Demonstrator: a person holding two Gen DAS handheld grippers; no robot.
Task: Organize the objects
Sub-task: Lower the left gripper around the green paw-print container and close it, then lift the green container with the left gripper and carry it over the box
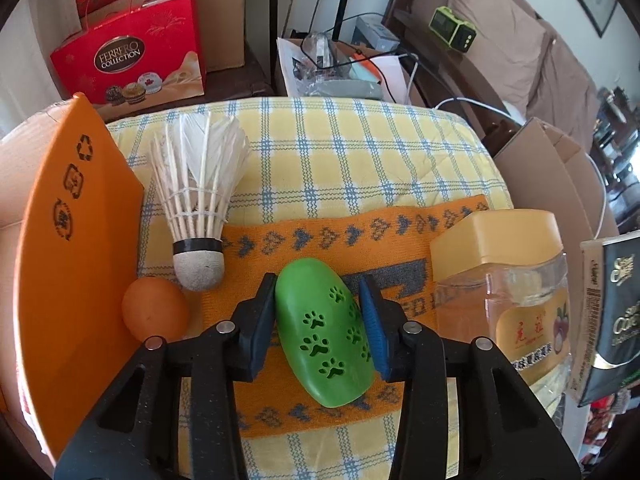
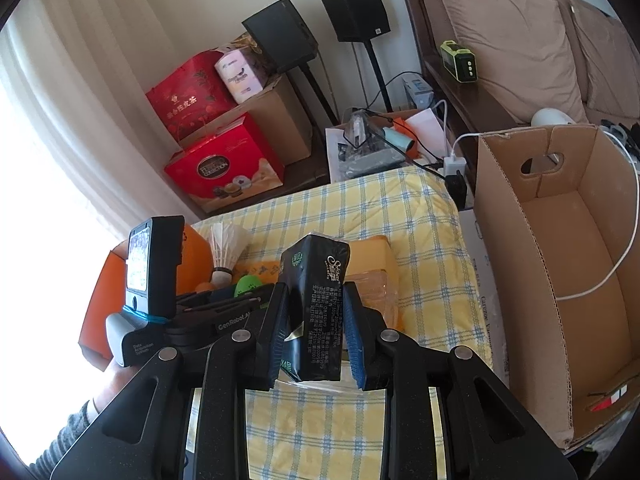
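My left gripper is shut on a green capsule with paw-print holes, just over the orange knitted cloth. A white shuttlecock and an orange ball lie to its left, beside an orange box flap. A clear jar with a yellow lid stands to its right. My right gripper is shut on a black tissue pack, held above the table; the pack also shows at the right edge of the left wrist view.
The table carries a yellow checked cloth. An open brown cardboard box stands to the right of the table with a white cable in it. Red gift boxes, speakers on stands and a sofa lie beyond.
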